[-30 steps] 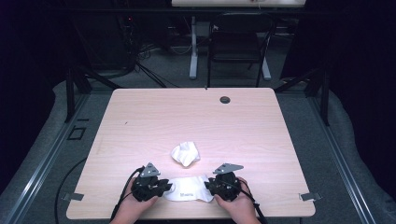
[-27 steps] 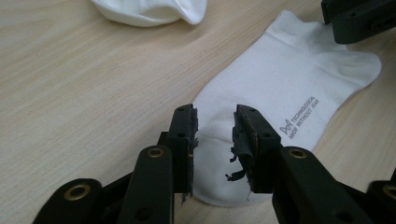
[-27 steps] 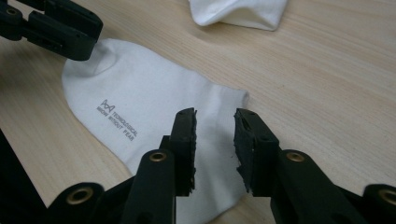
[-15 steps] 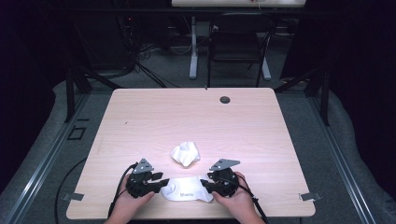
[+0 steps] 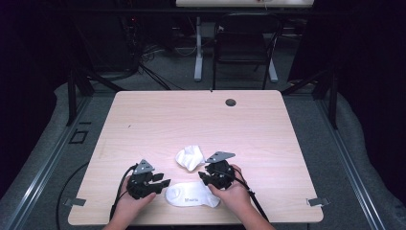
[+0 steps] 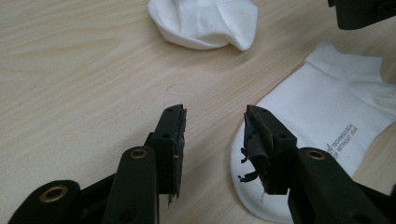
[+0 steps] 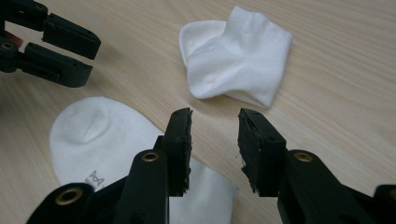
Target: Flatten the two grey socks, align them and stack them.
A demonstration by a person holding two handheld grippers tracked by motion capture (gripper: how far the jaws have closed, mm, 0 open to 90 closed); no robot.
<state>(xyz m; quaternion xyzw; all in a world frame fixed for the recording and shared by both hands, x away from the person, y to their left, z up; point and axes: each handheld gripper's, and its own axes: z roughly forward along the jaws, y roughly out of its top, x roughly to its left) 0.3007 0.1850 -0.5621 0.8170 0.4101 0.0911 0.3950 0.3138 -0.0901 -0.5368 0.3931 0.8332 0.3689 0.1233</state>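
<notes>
A flat white sock [image 5: 191, 194] with small grey print lies near the table's front edge. Just beyond it sits a crumpled white sock [image 5: 190, 157]. My left gripper [image 5: 162, 182] rests at the flat sock's left end; its jaws have just been opening and stand open over bare wood [image 6: 215, 126], the sock's toe [image 6: 322, 140] beside the right jaw. My right gripper [image 5: 203, 176] hovers above the flat sock's right end, its jaws open though they have just been closing, empty [image 7: 215, 128], aimed at the crumpled sock [image 7: 238, 58]. The flat sock [image 7: 98, 135] lies below them.
The light wooden table [image 5: 143, 120] has a dark cable hole [image 5: 231, 102] near its far edge. A black chair [image 5: 244, 43] and a desk leg stand beyond it. Cables trail from both grippers over the front edge.
Both grippers have opened and let go of the flat sock's ends. The right gripper has risen and moved away from the front edge, toward the crumpled sock. The left hand stayed put.
</notes>
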